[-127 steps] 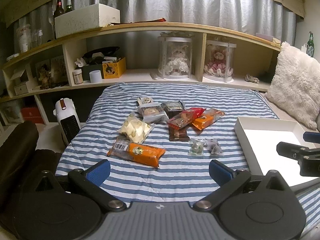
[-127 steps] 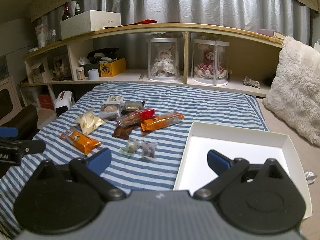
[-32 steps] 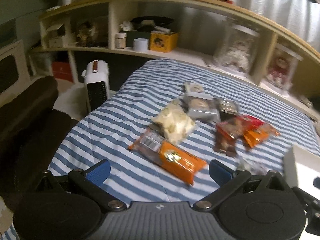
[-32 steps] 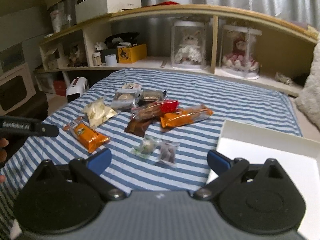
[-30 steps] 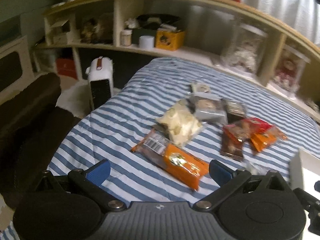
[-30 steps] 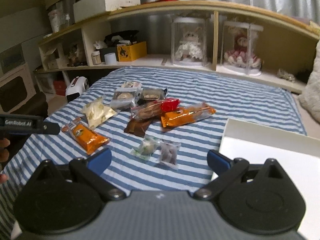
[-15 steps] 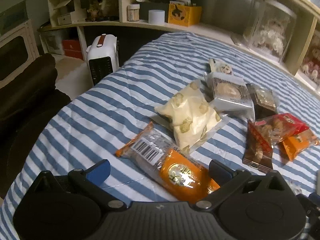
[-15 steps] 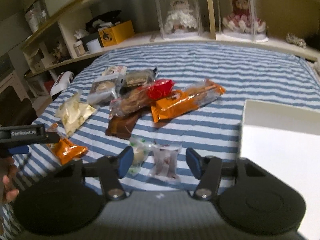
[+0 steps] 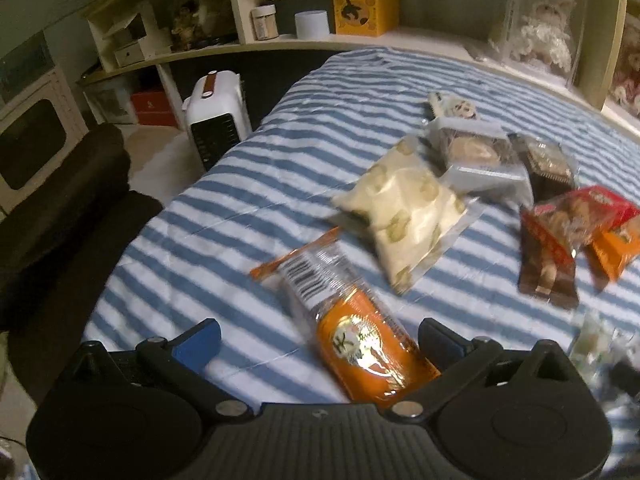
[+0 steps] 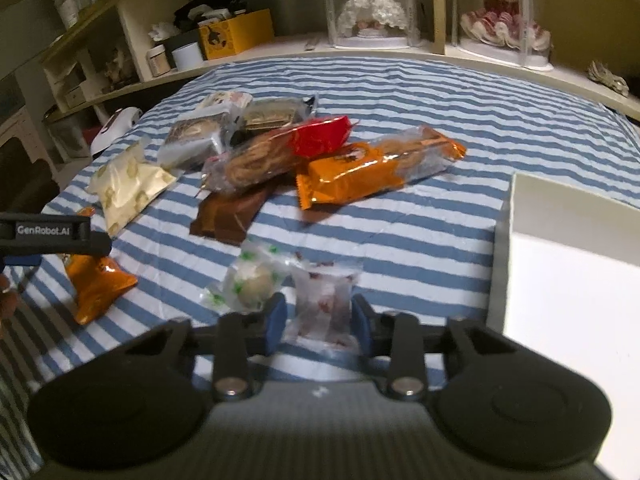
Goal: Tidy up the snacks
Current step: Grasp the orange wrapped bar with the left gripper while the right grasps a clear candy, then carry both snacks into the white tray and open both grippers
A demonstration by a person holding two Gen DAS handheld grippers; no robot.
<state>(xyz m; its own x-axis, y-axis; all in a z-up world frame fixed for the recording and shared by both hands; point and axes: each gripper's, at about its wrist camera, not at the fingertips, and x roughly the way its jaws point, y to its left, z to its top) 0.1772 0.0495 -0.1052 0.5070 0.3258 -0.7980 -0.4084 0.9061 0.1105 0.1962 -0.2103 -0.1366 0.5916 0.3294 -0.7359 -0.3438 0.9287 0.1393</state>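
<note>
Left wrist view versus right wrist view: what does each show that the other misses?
Only the left wrist view shows the white heater whole. Only the right wrist view shows the white box and the right gripper closing around a small clear-wrapped snack. Both show the cream packet and the orange packet between the open left gripper.

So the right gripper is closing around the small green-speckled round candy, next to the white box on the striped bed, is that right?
Not quite. The right wrist view shows the right gripper closing around the small clear packet with red print, not the green-speckled round candy, which lies just outside its left finger. The rest holds: the white box sits alongside on the striped bed.
</note>
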